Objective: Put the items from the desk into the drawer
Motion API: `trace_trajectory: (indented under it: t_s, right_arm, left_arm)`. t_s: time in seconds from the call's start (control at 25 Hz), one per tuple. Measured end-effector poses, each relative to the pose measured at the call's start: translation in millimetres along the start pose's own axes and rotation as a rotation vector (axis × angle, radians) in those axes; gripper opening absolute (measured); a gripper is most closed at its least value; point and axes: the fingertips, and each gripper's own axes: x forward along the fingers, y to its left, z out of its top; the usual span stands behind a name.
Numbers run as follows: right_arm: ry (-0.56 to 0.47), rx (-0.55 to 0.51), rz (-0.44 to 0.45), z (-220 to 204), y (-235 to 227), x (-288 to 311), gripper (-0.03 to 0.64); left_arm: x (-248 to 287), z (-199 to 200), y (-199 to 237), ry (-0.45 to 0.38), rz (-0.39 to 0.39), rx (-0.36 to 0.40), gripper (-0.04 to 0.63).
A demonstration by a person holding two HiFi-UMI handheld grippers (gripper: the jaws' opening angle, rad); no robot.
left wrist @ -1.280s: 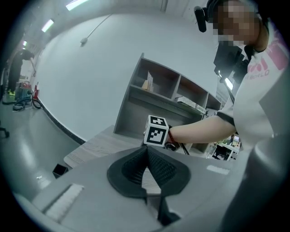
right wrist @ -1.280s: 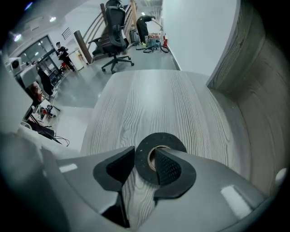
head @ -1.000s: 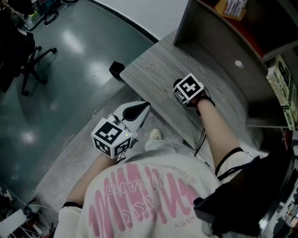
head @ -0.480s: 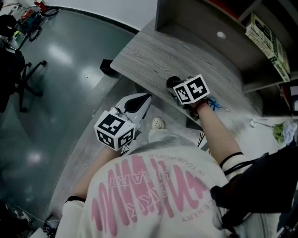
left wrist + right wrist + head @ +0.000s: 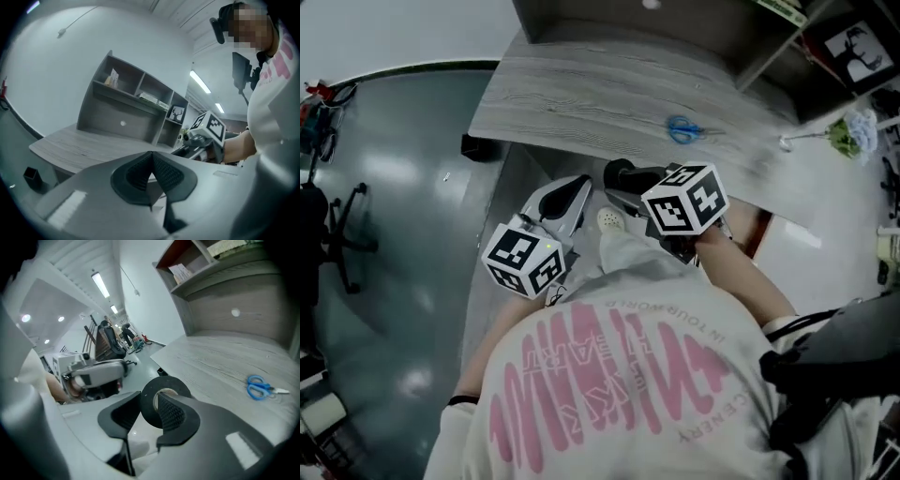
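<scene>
right fingers (image 5: 176, 416) pinch a black tape roll (image 5: 147, 404) near me, just off the tabletop's (image 5: 211, 362) near edge. my left fingers (image 5: 136, 176) are closed, holding nothing. blue scissors (image 5: 258, 386) lie farther right on the tabletop.

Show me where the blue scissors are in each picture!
Head view: blue scissors lie on the desk, upper middle.
Left gripper view: not in it.
Right gripper view: on the desk, far right.
Shared landmark: the white dot above the desk, in all three.

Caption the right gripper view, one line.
Right tongs grip a black tape roll; blue scissors lie on the grey desk.
</scene>
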Motion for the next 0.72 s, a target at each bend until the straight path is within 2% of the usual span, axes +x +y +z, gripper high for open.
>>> trace_trajectory:
  t_s: [0.12, 0.2, 0.4, 0.56, 0.72]
  right_arm:
    - [-0.057, 0.053, 0.020, -26, 24, -31, 0.118]
    - [-0.088, 0.107, -0.003, -48, 28, -50, 0.118]
    - [-0.106, 0.157, -0.156, -96, 5, -102, 0.118]
    - [-0.116, 0.201, -0.261, -124, -19, -141, 0.118]
    - [-0.158, 0.209, -0.311, -137, -37, -170, 0.118]
  left_arm:
    - [9, -20, -27, 0.017, -0.058, -0.018, 0.020]
    - [19, -39, -49, 0.053, -0.117, -0.020, 0.020]
    - [49, -88, -107, 0.202, -0.266, 0.026, 0.020]
    - [61, -102, -138, 0.249, -0.312, 0.030, 0.020]
    - [76, -107, -164, 0.283, -0.348, 0.062, 0.020]
